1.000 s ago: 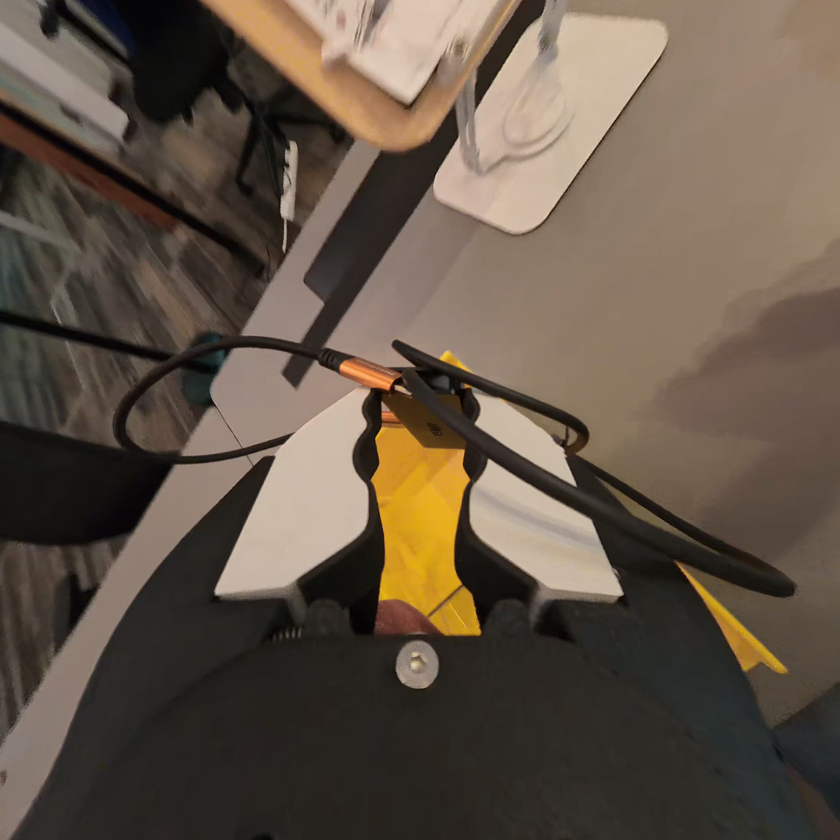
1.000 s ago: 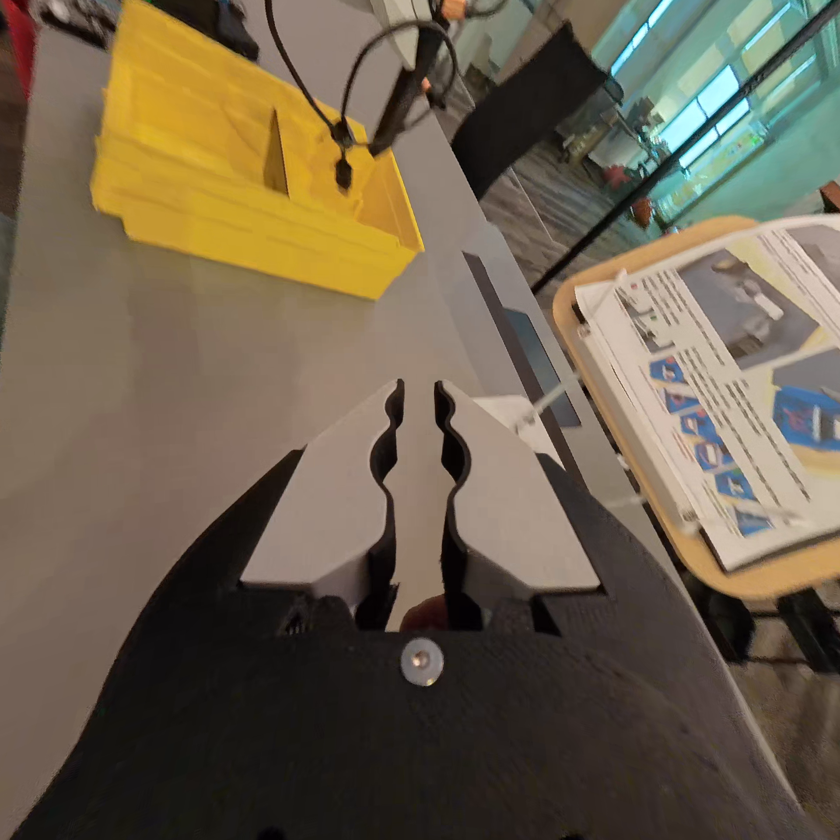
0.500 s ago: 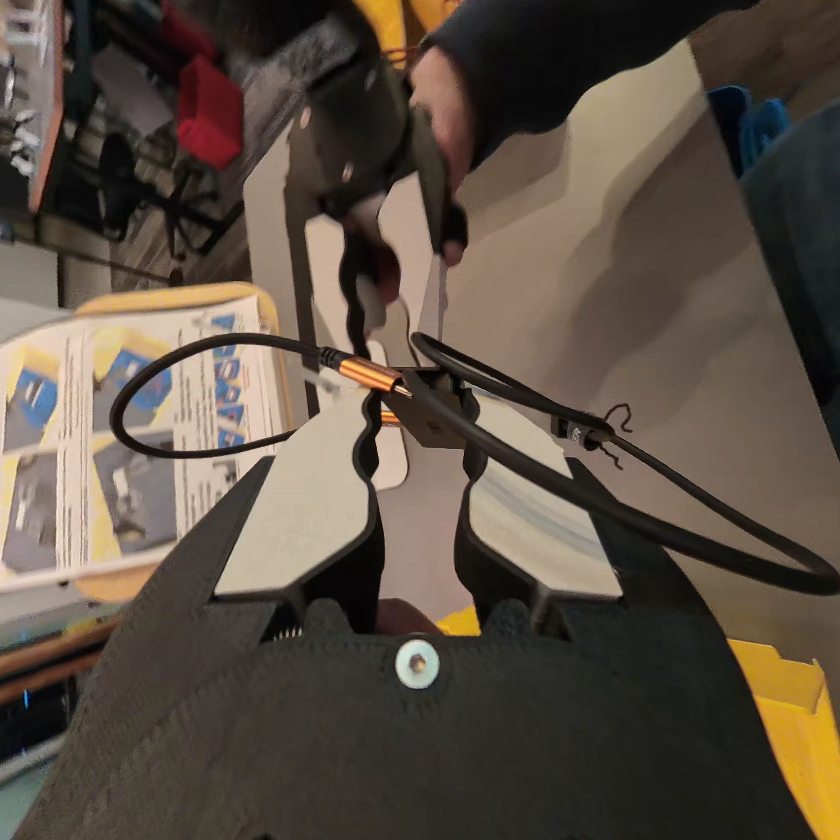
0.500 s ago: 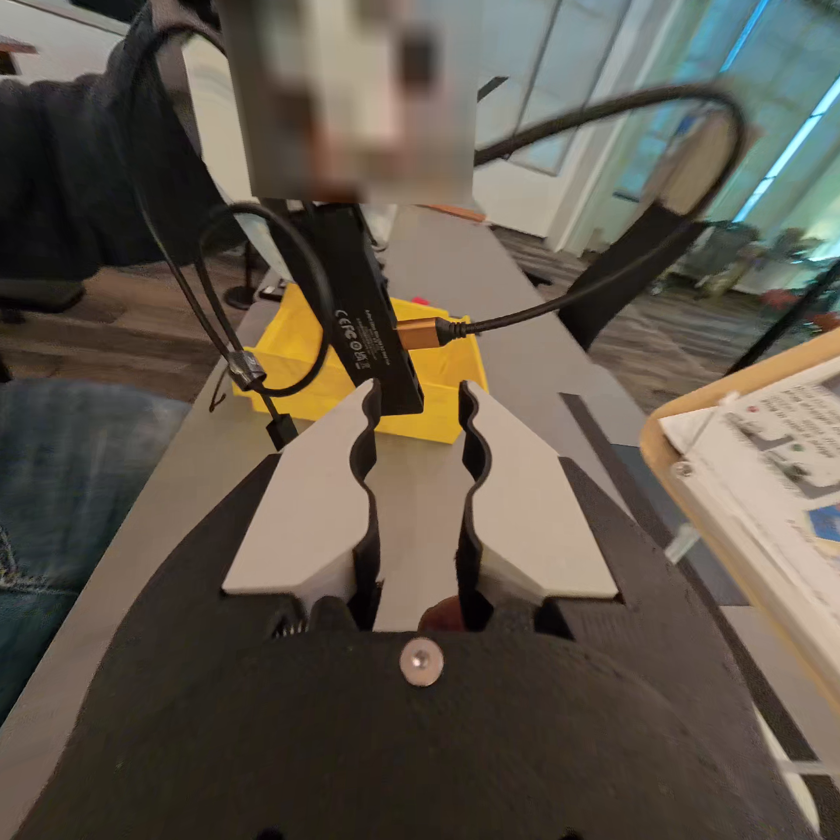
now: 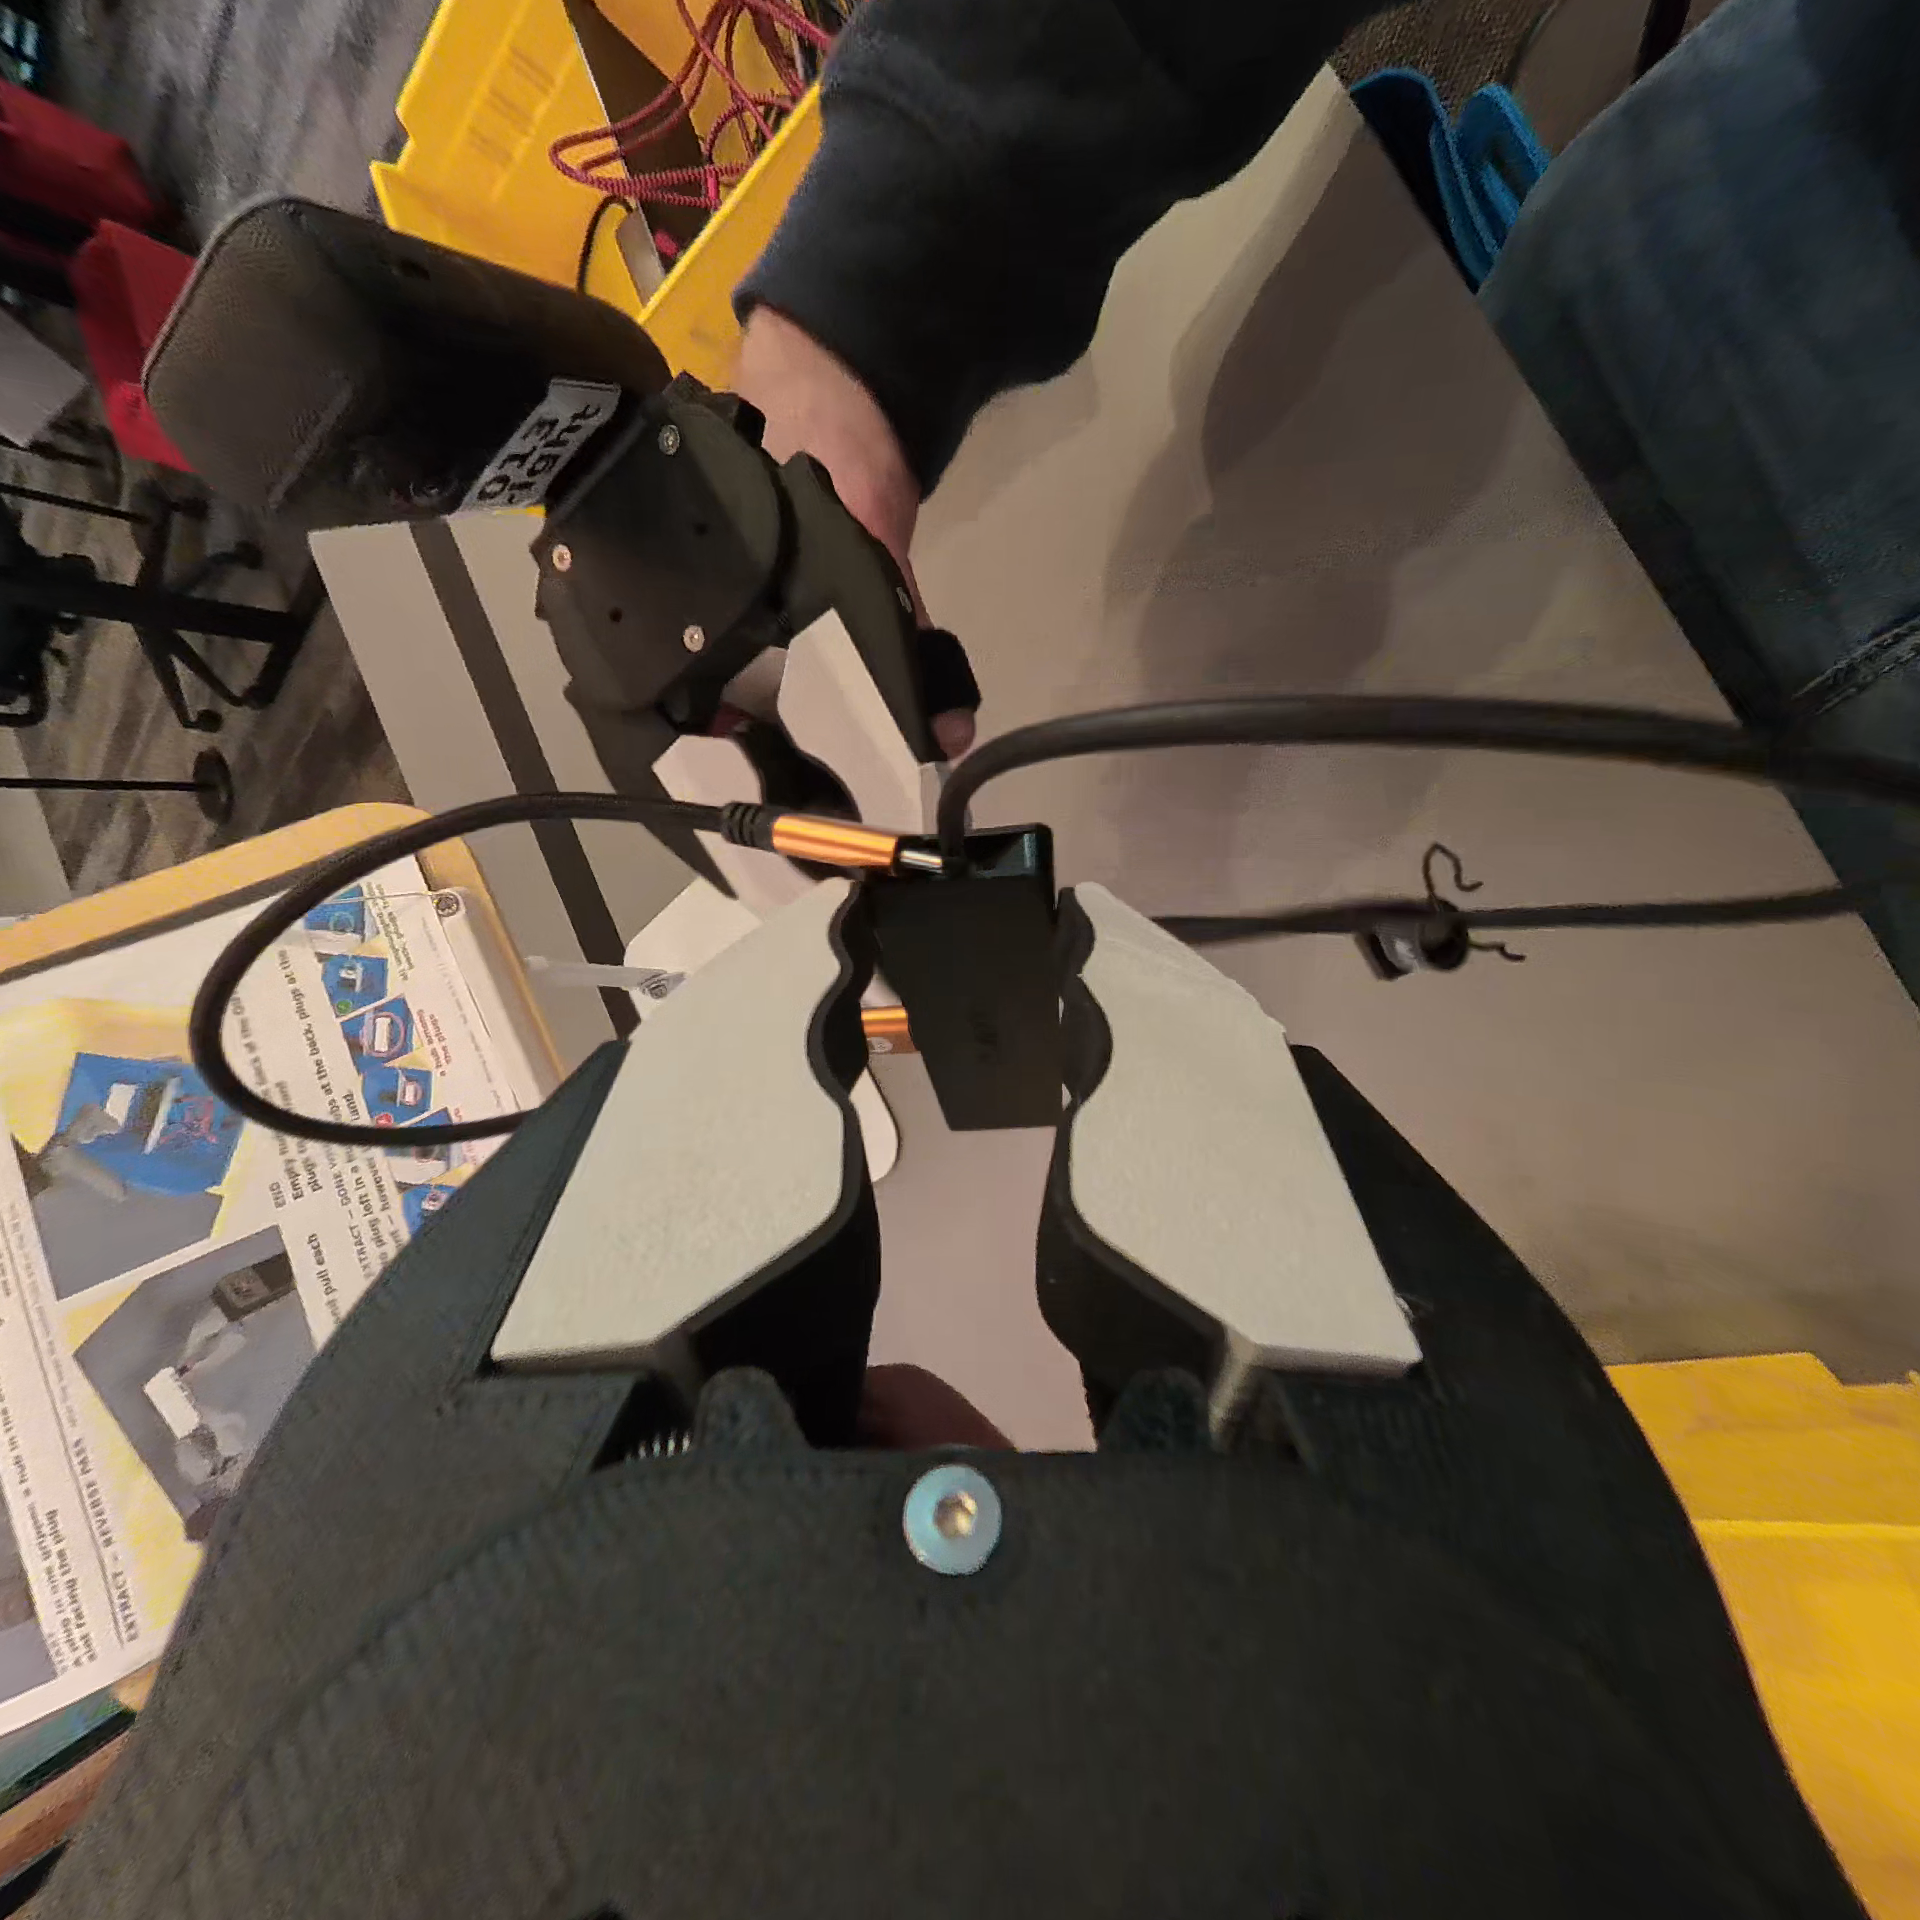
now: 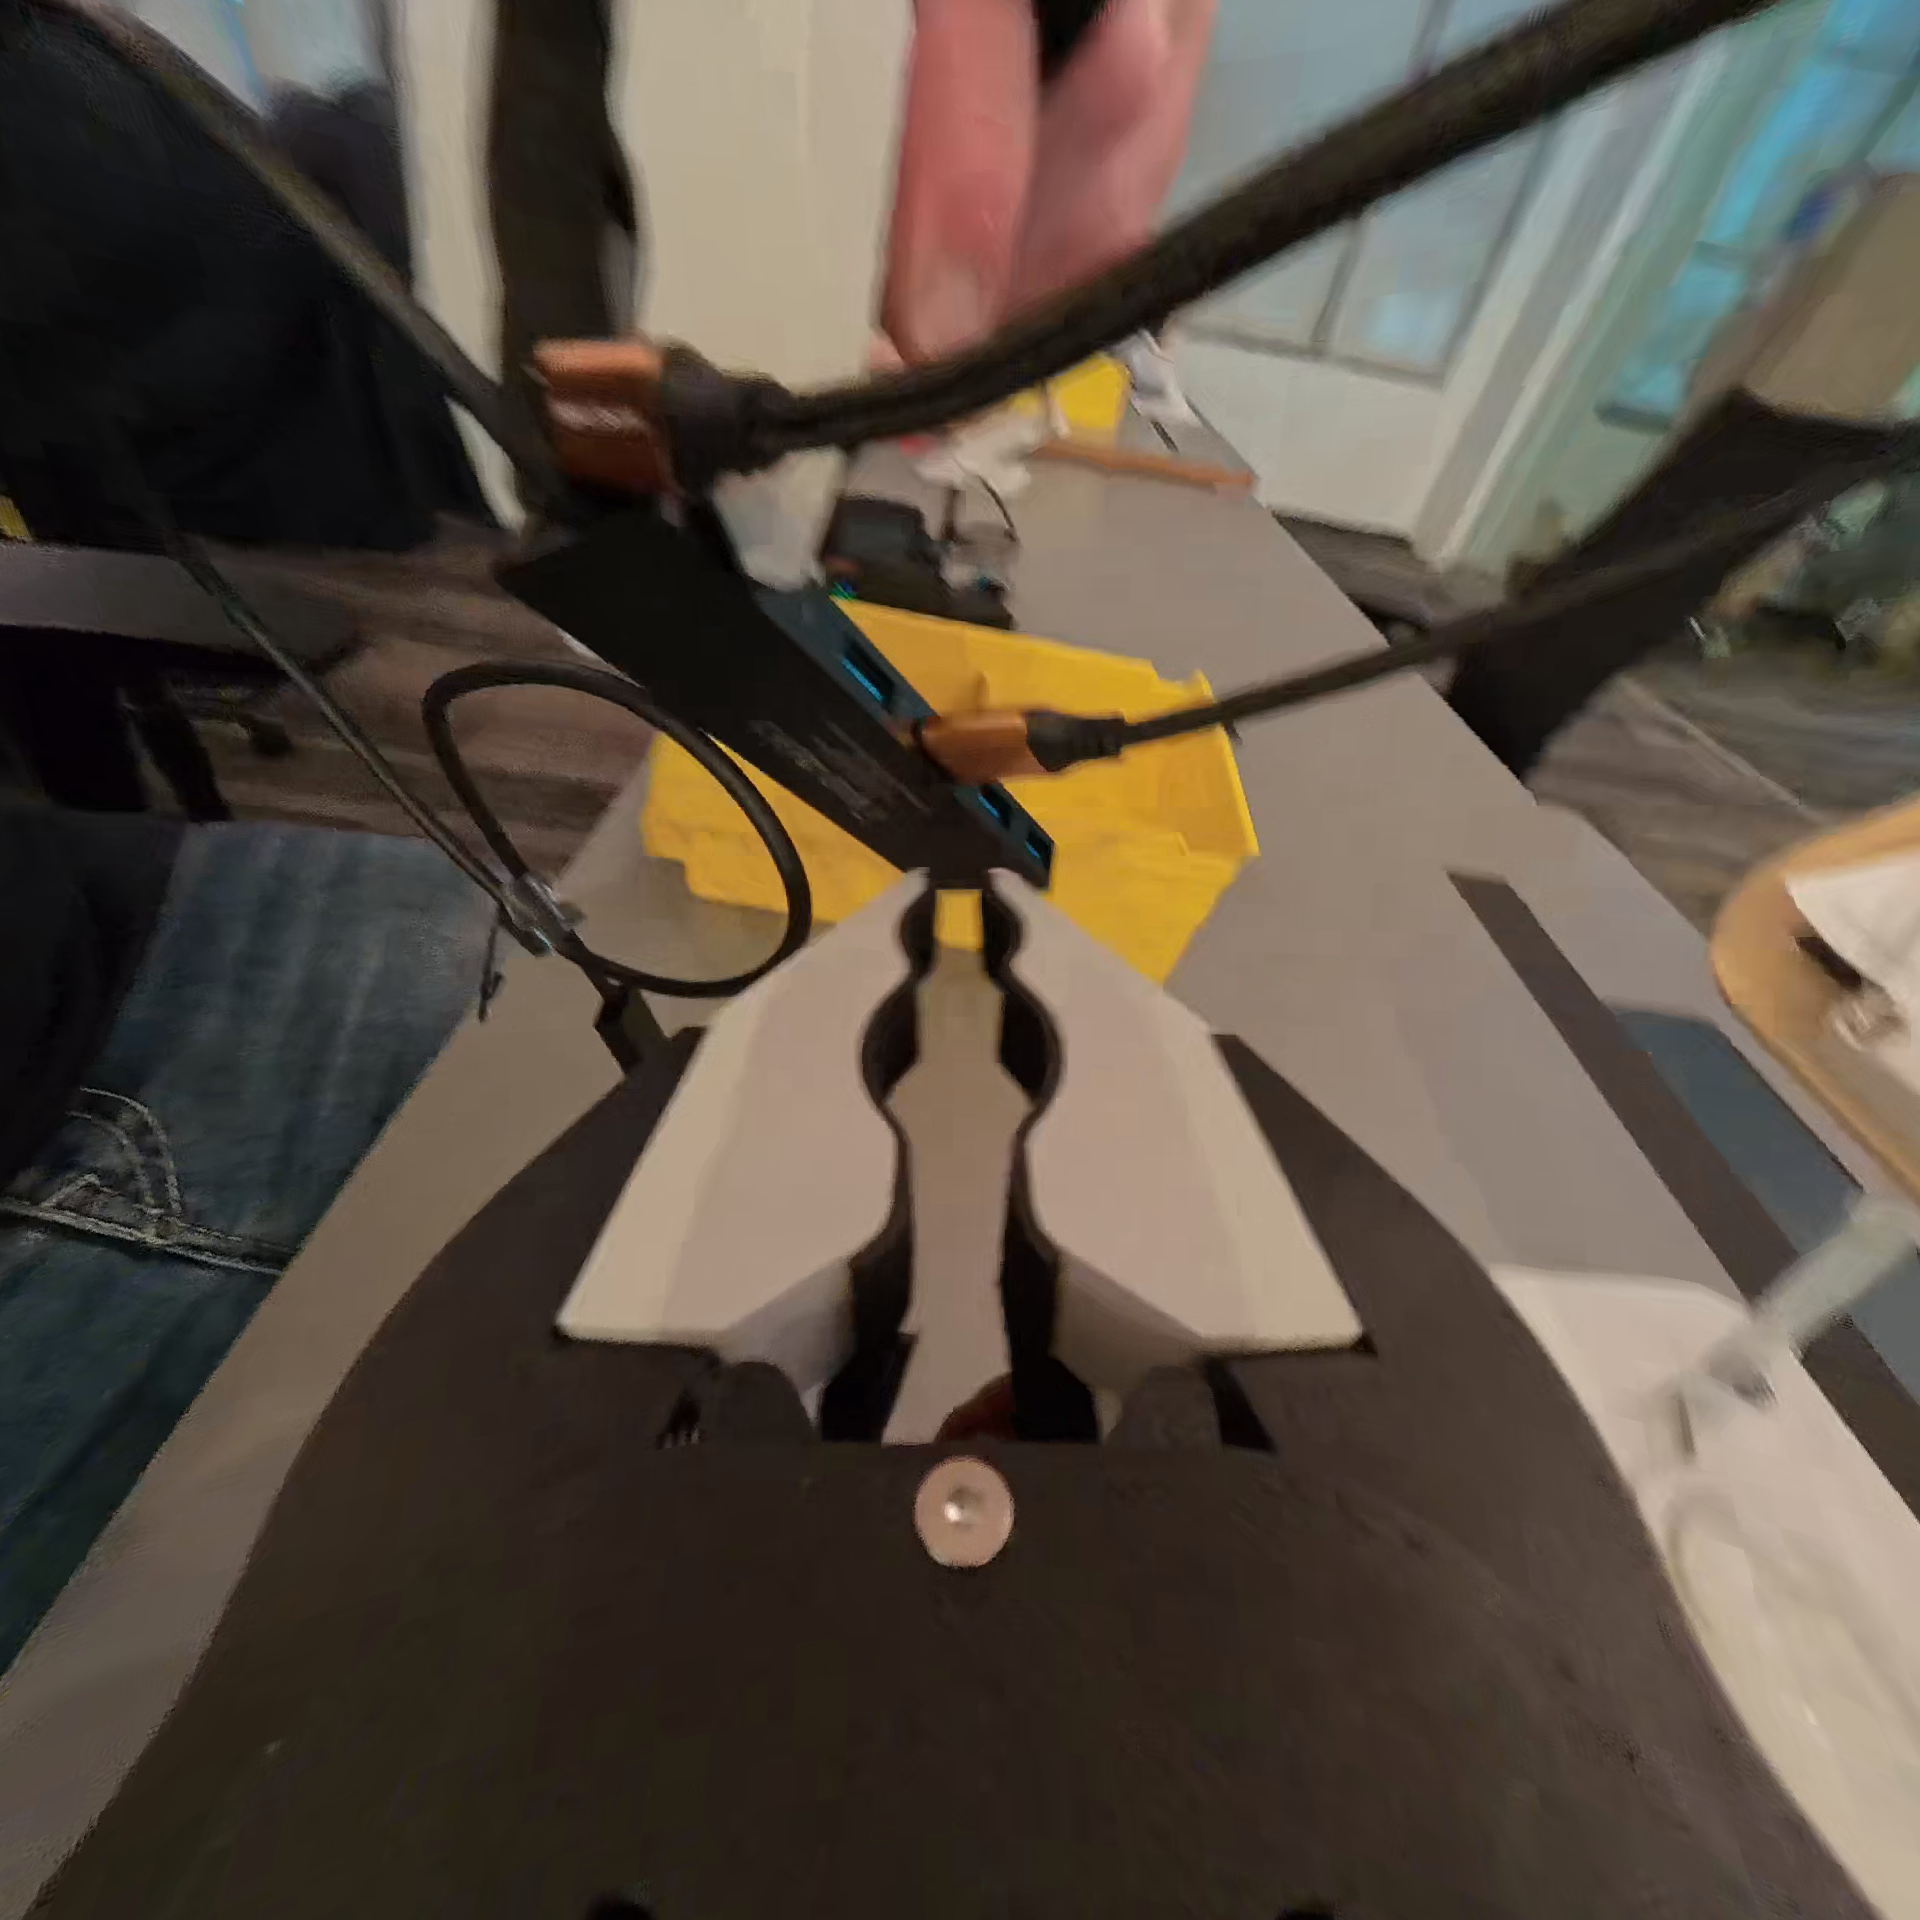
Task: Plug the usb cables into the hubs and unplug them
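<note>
My left gripper [image 5: 961,935] is shut on a black USB hub [image 5: 971,997] and holds it above the grey table [image 5: 1455,1143]. An orange-shelled USB plug [image 5: 831,840] on a black cable sits in the hub's far end. A second orange plug [image 5: 888,1029] shows at the hub's left side. In the right wrist view the hub [image 6: 769,707] hangs tilted just past my right gripper [image 6: 956,894], with an orange plug [image 6: 982,743] in a side port. The right jaws stand almost closed with nothing between them. The right gripper [image 5: 717,810] also shows in the left wrist view, held by a hand.
A yellow bin [image 6: 1143,831] stands on the table behind the hub; its corner [image 5: 1818,1558] shows at lower right. A printed sheet on a wooden board [image 5: 208,1143] lies to the left. The hub's own tied cable [image 5: 1423,930] trails right. A person's jeans [image 5: 1766,416] border the table. Across from one pair of fingers to the other is roughly 7 cm.
The left gripper swung round with the hub, away from the yellow bin and toward the right gripper. The right gripper came close under the hub and its jaws narrowed since half a second ago.
</note>
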Demonstrator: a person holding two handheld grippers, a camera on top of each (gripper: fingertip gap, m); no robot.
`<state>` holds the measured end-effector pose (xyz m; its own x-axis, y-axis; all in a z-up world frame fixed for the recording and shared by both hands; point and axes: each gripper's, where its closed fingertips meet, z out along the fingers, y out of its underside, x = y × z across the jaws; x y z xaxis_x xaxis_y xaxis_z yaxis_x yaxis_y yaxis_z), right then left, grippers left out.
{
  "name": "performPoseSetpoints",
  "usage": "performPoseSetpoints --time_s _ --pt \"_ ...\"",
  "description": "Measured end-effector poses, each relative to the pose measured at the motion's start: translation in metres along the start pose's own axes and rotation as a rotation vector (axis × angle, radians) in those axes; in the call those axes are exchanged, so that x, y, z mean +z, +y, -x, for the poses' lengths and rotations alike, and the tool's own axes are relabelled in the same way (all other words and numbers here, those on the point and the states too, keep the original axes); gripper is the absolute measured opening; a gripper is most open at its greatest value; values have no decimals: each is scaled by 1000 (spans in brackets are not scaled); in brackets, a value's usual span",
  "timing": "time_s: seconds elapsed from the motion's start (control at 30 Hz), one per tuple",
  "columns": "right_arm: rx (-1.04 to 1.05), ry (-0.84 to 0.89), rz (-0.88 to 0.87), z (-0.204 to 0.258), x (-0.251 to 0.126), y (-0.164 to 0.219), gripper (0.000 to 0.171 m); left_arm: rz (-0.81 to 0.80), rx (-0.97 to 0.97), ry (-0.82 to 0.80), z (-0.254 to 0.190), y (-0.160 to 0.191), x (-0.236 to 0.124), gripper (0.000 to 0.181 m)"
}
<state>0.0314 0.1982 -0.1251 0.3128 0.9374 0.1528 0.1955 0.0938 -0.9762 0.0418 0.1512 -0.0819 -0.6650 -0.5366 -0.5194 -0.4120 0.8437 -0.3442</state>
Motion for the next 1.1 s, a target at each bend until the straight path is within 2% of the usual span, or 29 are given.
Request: performPoseSetpoints --time_s 0.03,0.13,0.2,0.27,0.33,0.43,0.5,0.63,0.77,0.83,0.93,1.0,1.1 --pt "20 35 45 -6 -3 8 21 6 5 6 -1 2 2 33" --pt "117 35 33 -11 -21 9 34 68 56 35 -8 9 12 33" --pt "202 -28 34 -6 -28 10 63 132 127 32 -12 13 20 33" --pt "296 -75 37 -5 -25 16 74 213 221 20 -14 16 28 33" --pt "386 -105 1 -9 -22 23 69 269 311 19 -17 14 36 33" --pt "458 -167 -164 -12 -26 13 56 304 406 37 -25 11 46 33" --pt "463 -168 -269 -16 -30 5 43 296 434 45 -28 10 49 33" --pt "449 -208 -312 -8 -25 7 11 322 464 44 -29 18 53 33" --pt "420 -116 -364 -22 -26 5 6 313 423 -34 -19 24 56 33" --pt "425 -87 -425 -29 -34 1 5 300 330 -96 -10 28 55 35" --pt "403 -35 -441 -35 -42 3 5 317 123 -212 8 43 46 62" --pt "388 -6 -461 -38 -47 3 5 241 -22 -258 13 44 40 70" --pt "387 16 -539 -42 -57 -5 5 73 -314 -305 20 45 43 101"
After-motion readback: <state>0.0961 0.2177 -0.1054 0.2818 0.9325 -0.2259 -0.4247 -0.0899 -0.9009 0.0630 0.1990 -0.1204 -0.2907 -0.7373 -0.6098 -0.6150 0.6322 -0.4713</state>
